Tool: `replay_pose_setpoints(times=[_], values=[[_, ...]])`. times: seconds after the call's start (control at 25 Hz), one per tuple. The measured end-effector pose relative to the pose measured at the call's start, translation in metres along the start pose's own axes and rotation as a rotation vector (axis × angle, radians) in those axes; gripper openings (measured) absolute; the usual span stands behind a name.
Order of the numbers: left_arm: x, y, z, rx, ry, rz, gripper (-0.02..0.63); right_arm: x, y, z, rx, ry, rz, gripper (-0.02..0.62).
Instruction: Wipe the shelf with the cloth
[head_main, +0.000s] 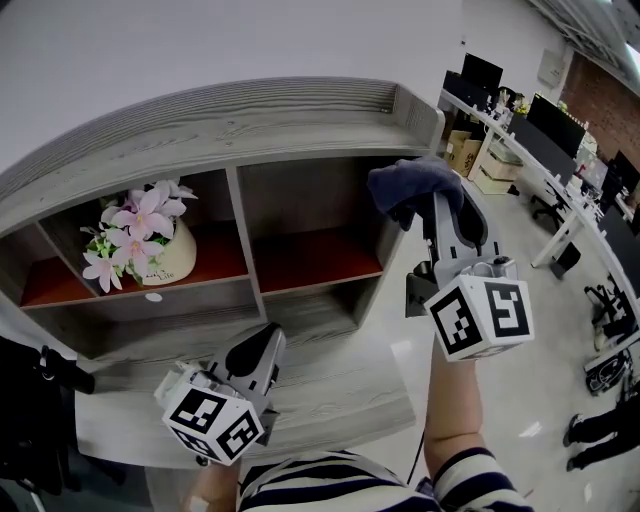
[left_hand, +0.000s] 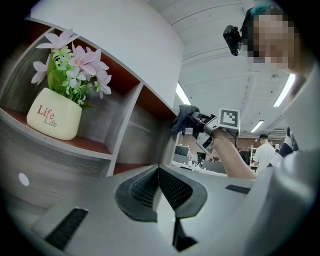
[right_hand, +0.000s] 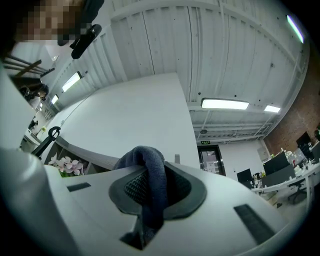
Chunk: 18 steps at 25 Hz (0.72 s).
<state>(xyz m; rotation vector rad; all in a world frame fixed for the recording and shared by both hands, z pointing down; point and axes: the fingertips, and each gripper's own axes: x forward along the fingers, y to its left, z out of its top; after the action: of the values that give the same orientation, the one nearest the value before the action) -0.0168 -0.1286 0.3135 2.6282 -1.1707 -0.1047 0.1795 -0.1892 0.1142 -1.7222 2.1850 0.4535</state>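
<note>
With the cloth (head_main: 418, 179) pinched in the right claw (right_hand: 152, 186) near the shelf's (head_main: 200, 132) top right corner, it seemed best laid flat and swept evenly, the empty left claw (left_hand: 158, 187), pressed together, held clear below.

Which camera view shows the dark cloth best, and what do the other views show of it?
The right gripper view: the cloth fills the middle, pinched between the right tool's jaws. The head view shows it bunched at that tool's tip, near the shelf. The left gripper view shows it small and far off.
</note>
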Motion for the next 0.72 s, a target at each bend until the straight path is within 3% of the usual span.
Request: replay_pose_setpoints(times=[0.4, 0.72], values=[[0.001, -0.001, -0.001, 0.011, -0.002, 0.004, 0.018, -0.009, -0.027, 0.019, -0.021, -0.08, -0.089, 0.055], [-0.001, 0.006, -0.002, -0.003, 0.001, 0.024, 0.018, -0.003, -0.043, -0.017, -0.05, -0.002, -0.151, 0.055]])
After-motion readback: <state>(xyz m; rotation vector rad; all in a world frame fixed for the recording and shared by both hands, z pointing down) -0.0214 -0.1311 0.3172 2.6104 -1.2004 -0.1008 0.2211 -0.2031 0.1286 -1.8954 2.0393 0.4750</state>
